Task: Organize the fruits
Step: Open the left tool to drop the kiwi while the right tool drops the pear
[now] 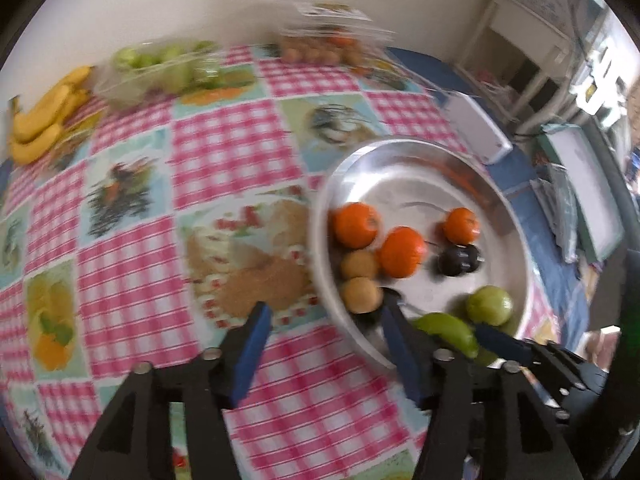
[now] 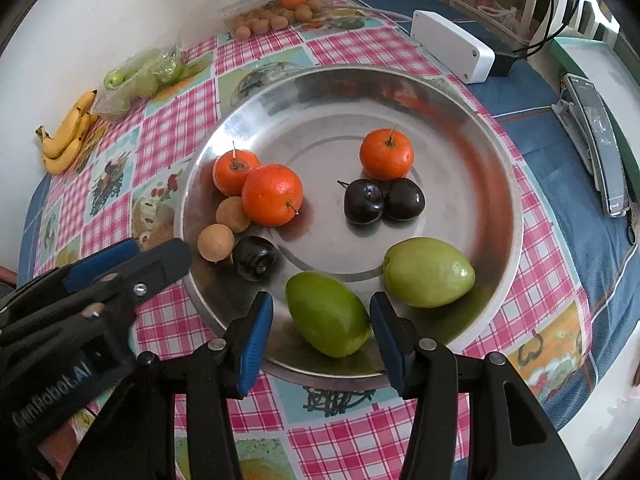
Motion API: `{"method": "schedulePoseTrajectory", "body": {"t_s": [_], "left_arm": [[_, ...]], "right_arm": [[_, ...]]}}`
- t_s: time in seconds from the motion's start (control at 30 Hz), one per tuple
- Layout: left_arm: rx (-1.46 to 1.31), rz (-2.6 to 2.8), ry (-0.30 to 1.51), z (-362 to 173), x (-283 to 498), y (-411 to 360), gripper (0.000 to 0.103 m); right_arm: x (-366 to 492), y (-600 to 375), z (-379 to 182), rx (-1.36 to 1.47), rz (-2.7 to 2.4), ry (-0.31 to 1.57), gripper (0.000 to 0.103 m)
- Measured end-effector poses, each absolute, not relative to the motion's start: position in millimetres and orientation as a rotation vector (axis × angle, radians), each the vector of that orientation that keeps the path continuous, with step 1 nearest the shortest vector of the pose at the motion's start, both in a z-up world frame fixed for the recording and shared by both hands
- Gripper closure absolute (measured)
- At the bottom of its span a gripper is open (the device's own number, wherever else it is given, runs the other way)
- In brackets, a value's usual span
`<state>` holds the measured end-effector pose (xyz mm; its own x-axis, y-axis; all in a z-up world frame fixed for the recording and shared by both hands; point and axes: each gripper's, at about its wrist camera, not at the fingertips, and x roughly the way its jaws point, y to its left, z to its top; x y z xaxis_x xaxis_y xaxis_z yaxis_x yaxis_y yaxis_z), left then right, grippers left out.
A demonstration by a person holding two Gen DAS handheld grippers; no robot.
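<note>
Now, left gripper (image 1: 324,312): jaws apart, empty, at the tray (image 2: 500,184) rim.
Right gripper (image 2: 320,308): astride green fruit (image 2: 326,314); contact unclear.

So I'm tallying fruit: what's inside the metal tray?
In the tray: three oranges, three dark plums, two longans, two green fruits. One green fruit's lower end hides behind the right claw.
</note>
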<state>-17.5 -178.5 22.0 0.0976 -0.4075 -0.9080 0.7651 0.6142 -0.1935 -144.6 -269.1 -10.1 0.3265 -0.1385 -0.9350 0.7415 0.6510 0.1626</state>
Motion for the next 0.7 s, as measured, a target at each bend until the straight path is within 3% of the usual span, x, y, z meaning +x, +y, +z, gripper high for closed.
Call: {"method": "schedulePoseTrajectory", "body": {"t_s": [0.17, 0.3, 0.7], "left_arm": [[0.371, -0.722, 1.157, 21.4, -0.8, -149.3, 0.001], [0.393, -0.617, 1.135, 20.1, 6.9, -129.2, 0.0], [0.345, -0.528, 1.163, 11.1, 2.8, -76.3, 0.0]], "right_arm": [[-147.2, -264.3, -2.9, 0.637, -0.629, 1.085, 0.049], [-147.7, -258.8, 0.4, 0.618, -0.624, 1.085, 0.03], [-148.4, -244.3, 3.1, 0.588, -0.6, 1.074, 0.0]]}}
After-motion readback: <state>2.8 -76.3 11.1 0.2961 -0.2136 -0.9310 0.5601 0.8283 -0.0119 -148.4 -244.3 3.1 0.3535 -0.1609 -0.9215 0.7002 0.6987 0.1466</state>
